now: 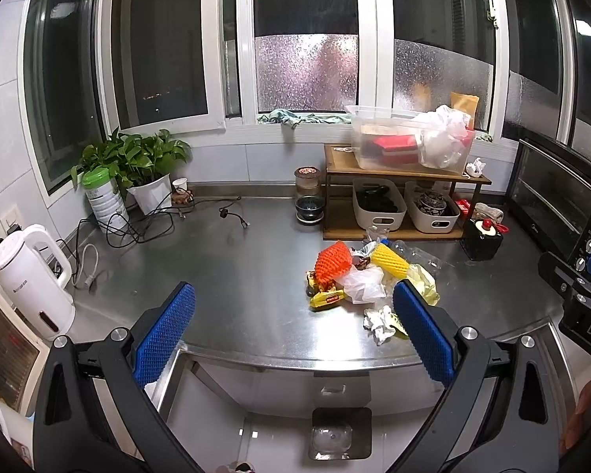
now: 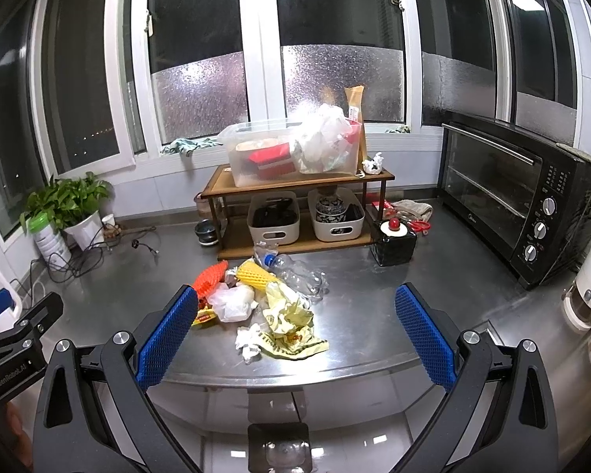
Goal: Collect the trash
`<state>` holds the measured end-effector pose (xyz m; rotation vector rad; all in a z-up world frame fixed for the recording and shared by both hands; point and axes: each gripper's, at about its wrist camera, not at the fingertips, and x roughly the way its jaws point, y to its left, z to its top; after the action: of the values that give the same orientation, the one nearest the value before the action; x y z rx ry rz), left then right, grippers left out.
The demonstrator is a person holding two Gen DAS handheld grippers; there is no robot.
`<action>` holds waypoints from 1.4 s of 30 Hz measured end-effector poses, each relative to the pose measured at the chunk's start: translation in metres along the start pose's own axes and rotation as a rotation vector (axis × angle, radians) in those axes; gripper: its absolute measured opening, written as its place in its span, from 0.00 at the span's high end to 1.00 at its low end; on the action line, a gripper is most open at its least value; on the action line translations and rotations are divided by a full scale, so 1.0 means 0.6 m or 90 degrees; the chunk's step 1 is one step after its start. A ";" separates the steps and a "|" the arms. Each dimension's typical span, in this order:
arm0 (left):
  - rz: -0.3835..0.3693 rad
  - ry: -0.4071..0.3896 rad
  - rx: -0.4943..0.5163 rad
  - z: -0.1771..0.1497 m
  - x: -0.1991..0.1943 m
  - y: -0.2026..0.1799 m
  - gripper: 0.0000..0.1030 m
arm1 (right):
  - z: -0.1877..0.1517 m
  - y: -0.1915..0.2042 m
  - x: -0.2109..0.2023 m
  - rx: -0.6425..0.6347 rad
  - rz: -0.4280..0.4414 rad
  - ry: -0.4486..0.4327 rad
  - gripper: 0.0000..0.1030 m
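A heap of trash lies on the steel counter [image 1: 236, 276]: orange foam net [image 1: 332, 263], yellow foam net [image 1: 390, 261], white plastic bag [image 1: 364, 285], yellow snack wrapper [image 1: 327, 299], crumpled tissue [image 1: 379, 321], yellow bag [image 2: 291, 323] and a crushed clear bottle [image 2: 295, 272]. My left gripper [image 1: 293, 315] is open and empty, held before the counter's front edge, with the heap by its right finger. My right gripper [image 2: 295, 319] is open and empty, the heap between its fingers but farther away. The same heap shows in the right wrist view, with the tissue [image 2: 248, 341] nearest.
A wooden shelf [image 2: 295, 175] with a clear bin [image 2: 287, 149] and two white baskets stands behind the heap. A black toaster oven [image 2: 512, 197] is at right. A plant [image 1: 138, 157], cables [image 1: 145, 220] and white kettle [image 1: 31, 276] are at left. A black block [image 2: 394, 246] sits by the shelf.
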<state>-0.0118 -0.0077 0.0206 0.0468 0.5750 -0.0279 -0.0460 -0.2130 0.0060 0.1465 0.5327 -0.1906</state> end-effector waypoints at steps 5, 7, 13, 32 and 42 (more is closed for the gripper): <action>0.003 -0.003 -0.001 0.002 -0.001 0.002 0.08 | 0.000 0.001 0.001 -0.001 0.000 -0.001 0.03; 0.002 -0.003 -0.004 0.002 -0.001 0.003 0.08 | 0.000 0.001 0.001 -0.004 -0.002 -0.001 0.03; 0.004 -0.005 -0.002 0.007 0.003 0.006 0.08 | 0.000 0.004 -0.001 -0.004 0.000 -0.006 0.03; 0.007 -0.013 -0.006 0.002 0.007 0.000 0.08 | 0.005 0.012 -0.002 -0.009 -0.004 -0.016 0.03; 0.007 -0.010 -0.009 -0.003 0.012 0.009 0.08 | 0.005 0.009 0.000 -0.004 -0.005 -0.013 0.03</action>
<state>-0.0066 -0.0023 0.0156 0.0361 0.5585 -0.0136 -0.0435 -0.2081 0.0093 0.1357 0.5134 -0.1979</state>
